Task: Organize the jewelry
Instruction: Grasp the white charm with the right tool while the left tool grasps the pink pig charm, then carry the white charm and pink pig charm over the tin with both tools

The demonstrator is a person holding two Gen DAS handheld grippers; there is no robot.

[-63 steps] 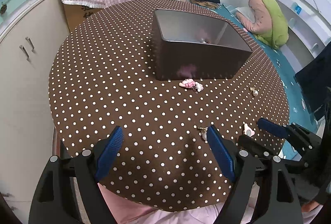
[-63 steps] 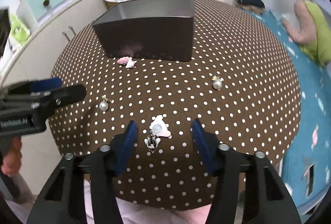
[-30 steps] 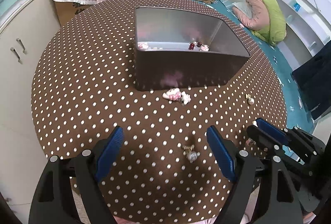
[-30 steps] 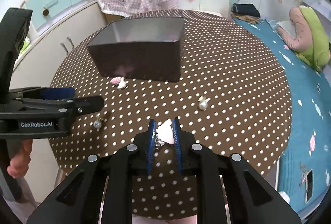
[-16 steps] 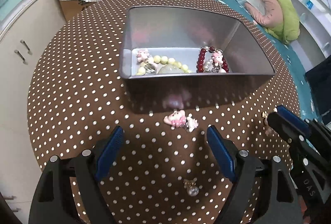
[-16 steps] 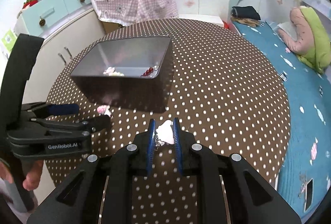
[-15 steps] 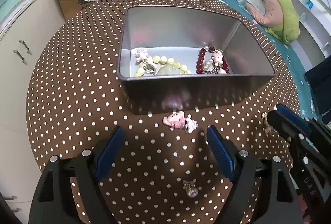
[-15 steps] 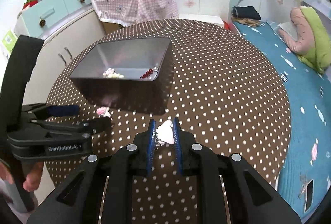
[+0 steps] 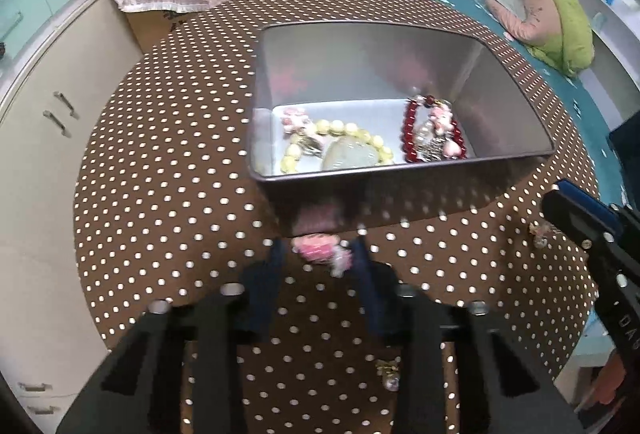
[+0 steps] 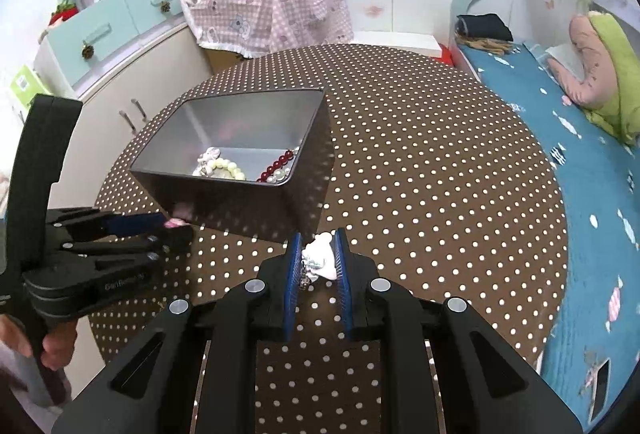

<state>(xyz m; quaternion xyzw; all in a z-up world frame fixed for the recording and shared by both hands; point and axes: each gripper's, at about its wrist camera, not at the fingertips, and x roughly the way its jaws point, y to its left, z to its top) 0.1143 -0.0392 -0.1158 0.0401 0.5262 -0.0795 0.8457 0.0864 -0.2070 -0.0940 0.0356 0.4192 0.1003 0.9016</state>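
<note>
A dark metal box [image 9: 416,193] stands on the dotted round table [image 9: 160,169]; it also shows in the right wrist view [image 10: 224,197]. Inside lie a yellow bead bracelet [image 9: 344,129], a red bead bracelet [image 9: 408,129] and small charms. My left gripper [image 9: 318,254] has its jaws closed in around a pink charm [image 9: 316,249] at the foot of the box's near wall. My right gripper [image 10: 317,254] is shut on a white-pink charm [image 10: 320,254], held above the table in front of the box. The left gripper shows in the right wrist view [image 10: 176,228].
A pearl earring [image 9: 390,378] lies on the table under my left gripper. Another small earring [image 9: 538,236] lies near the right gripper's tip [image 9: 576,218]. A beige cabinet [image 9: 44,113] stands left. A blue bed [image 10: 580,161] is right.
My left gripper has moved forward to the pink charm and its jaws have closed in on it. My right gripper has lifted the white-pink charm and carried it toward the box.
</note>
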